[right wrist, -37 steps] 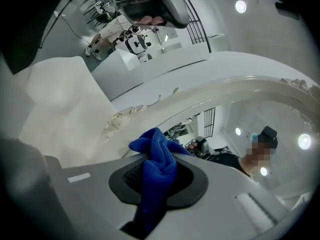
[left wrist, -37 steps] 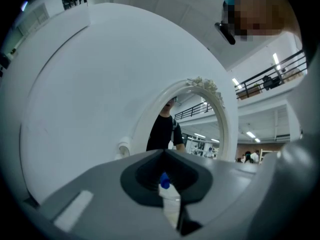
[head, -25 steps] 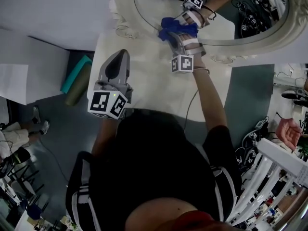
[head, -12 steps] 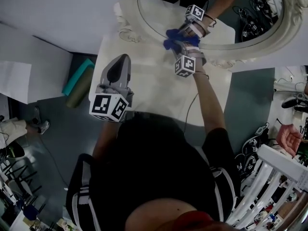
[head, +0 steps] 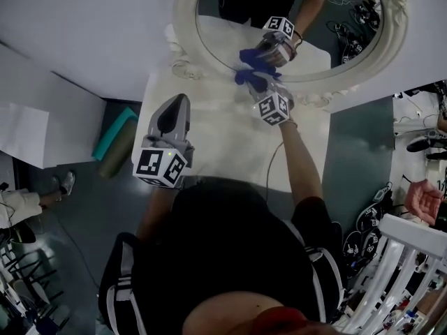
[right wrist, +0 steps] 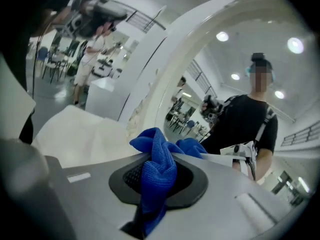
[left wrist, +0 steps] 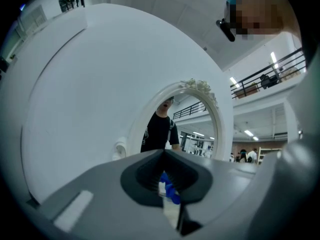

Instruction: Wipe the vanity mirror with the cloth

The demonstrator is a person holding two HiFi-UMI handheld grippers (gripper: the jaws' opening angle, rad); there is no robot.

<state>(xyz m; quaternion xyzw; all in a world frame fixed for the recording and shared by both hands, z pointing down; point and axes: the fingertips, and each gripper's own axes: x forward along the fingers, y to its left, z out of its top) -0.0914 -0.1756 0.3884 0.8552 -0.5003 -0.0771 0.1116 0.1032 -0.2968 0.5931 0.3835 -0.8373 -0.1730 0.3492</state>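
Barely shifting since before, right gripper (head: 257,81) is pressing the clamped blue cloth (right wrist: 157,169) on the vanity mirror (head: 183,19); left gripper (head: 174,102) is hovering, jaws together.

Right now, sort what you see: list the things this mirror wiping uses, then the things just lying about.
In use: blue microfibre cloth, clamped in the right gripper; oval vanity mirror with ornate cream frame.
Lying about: left gripper, shut and empty; teal roll and olive roll on the grey floor.
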